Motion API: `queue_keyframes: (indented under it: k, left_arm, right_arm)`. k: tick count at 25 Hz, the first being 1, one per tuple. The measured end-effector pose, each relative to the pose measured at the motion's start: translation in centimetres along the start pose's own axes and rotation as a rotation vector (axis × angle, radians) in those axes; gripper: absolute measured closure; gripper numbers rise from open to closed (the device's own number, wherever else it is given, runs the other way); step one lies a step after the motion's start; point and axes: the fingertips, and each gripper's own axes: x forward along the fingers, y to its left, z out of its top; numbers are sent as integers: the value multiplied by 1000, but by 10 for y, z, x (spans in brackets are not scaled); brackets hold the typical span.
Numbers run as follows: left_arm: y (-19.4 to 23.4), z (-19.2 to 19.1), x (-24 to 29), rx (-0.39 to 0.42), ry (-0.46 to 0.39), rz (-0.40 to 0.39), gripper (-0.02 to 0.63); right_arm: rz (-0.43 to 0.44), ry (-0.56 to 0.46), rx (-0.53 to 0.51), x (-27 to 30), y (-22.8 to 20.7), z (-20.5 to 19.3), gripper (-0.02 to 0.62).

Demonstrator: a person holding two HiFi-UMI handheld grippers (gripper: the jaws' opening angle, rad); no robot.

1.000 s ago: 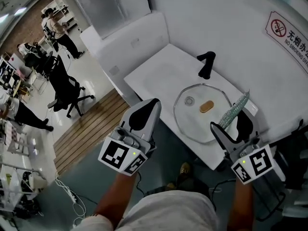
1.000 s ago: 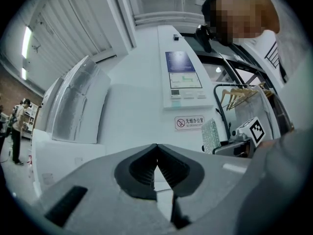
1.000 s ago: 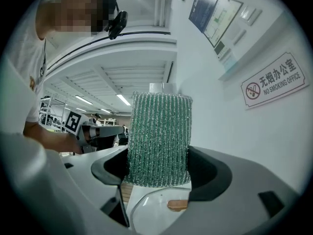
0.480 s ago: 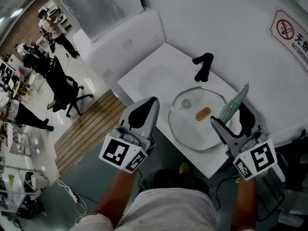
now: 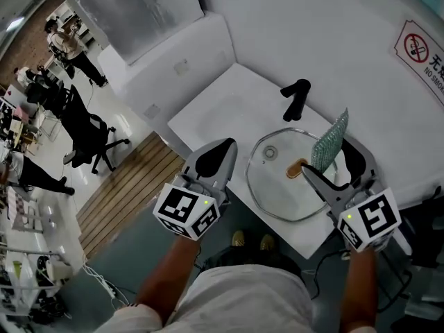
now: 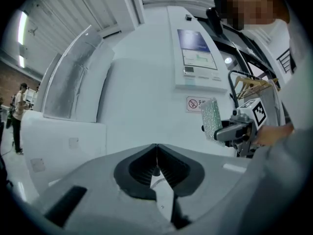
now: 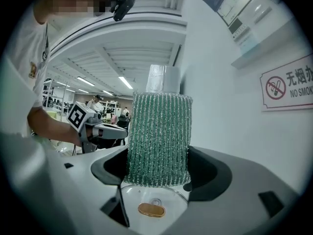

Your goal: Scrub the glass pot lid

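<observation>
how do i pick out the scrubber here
Find the white counter with the black faucet. Over the round glass lid lying there, the right gripper is shut on the scrubber: an upright, ribbed, glittery pad, the only green thing around.

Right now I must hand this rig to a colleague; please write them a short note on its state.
Left gripper: shut, empty, left of the glass pot lid.
Right gripper: shut on the green scrub pad, held upright above the lid.
Lid: flat on the white counter, knob up, by the black tap.
Done: pad in grip. Left: bring pad down, scrub lid.
</observation>
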Motion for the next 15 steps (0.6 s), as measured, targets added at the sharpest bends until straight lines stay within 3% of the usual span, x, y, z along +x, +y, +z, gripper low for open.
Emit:
queue_keyframes:
  k: [4,8,12,15]
  left_arm:
    - [10,-26,8,-84,83,-22,588]
    - [18,-59,14,-167,186,-34,584]
    - [18,-87,20,-232,277,-51,498]
    - [17,-105,23,-260,335,-58,482]
  right_arm:
    - [36,96,-26,19,7,-10,247]
    - [92,263,-68,35,16,-31,247]
    - [158,464,-131,45,26,-58,247]
    - [200,560,-152,54,34,-70,247]
